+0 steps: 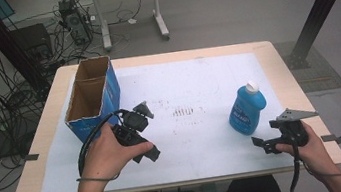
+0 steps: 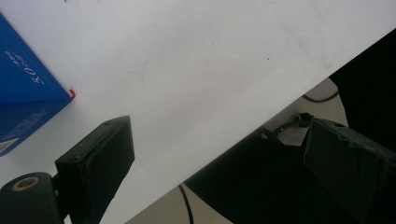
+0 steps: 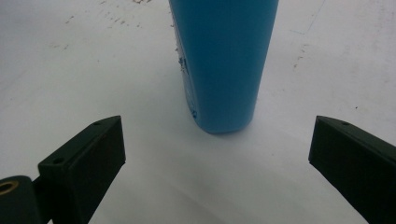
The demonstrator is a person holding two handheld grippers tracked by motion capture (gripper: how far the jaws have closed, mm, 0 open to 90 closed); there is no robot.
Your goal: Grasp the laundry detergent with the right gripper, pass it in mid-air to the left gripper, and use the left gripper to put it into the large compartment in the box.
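A blue bottle (image 1: 246, 109) with a white cap stands upright on the white mat (image 1: 204, 136) at the centre right of the high view, just above and left of the right gripper (image 1: 266, 144). In the right gripper view the bottle (image 3: 224, 60) fills the upper middle of the frame, its base resting ahead of the two black jaws, which stand wide apart at the lower corners with nothing between them. The bottle looks like smooth plastic, probably fairly stiff but slick, and its weight depends on how full it is, which cannot be told. A hold across the flat-sided lower body, below the shoulder, would likely be steadier than one near the narrow cap. The left gripper (image 1: 145, 130) sits at the centre left of the high view, beside the open blue cardboard box (image 1: 92, 99); in the left gripper view its jaws are spread wide and empty over the mat, with the box corner (image 2: 28, 93) at the upper left.
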